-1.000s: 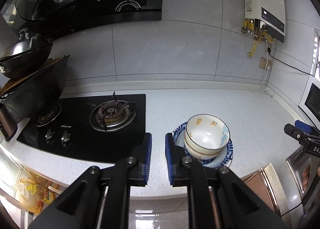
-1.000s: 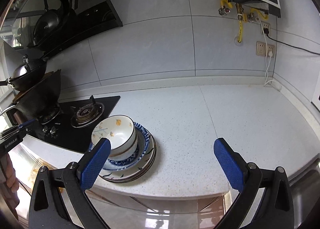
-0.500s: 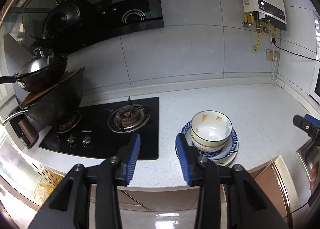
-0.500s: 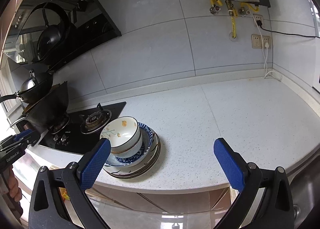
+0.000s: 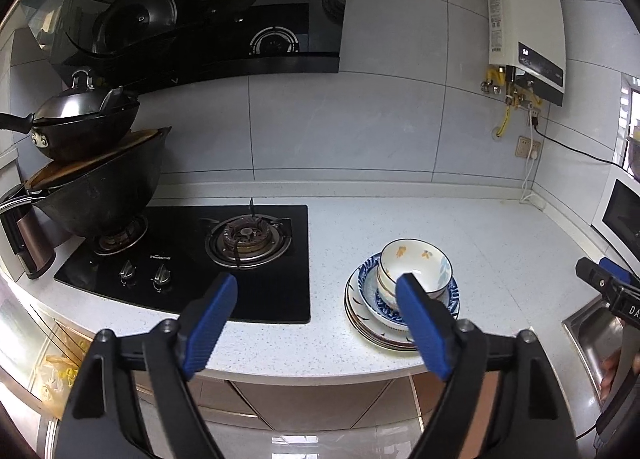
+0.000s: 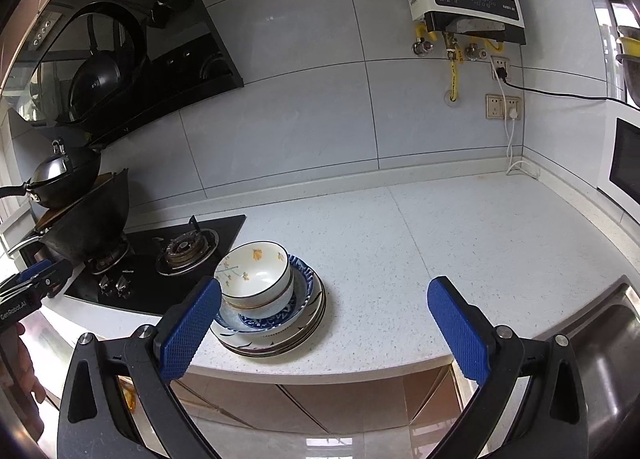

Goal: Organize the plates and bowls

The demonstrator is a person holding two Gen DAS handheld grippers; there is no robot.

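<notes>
Bowls [image 6: 256, 279] nest on stacked plates [image 6: 312, 323] near the surface's [image 6: 460, 227] front edge, tidily gathered; left gripper [image 5: 316, 323] opening, right gripper [image 6: 324, 323] wide open, both empty.

Left hand-held gripper [image 5: 316, 327]: black angular frame, silver screws at the pivots, blue pads [image 5: 210, 325] with ribbed faces. Right hand-held gripper [image 6: 324, 329]: same black frame, blue pads [image 6: 458, 333] finely cross-hatched. White lettering is noted on both bodies.

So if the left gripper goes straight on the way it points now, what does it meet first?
Probably the white countertop, beside the gas hob. The left gripper, opening with nothing between its pads, aims left of the stacked dishes; depth is unclear.
</notes>
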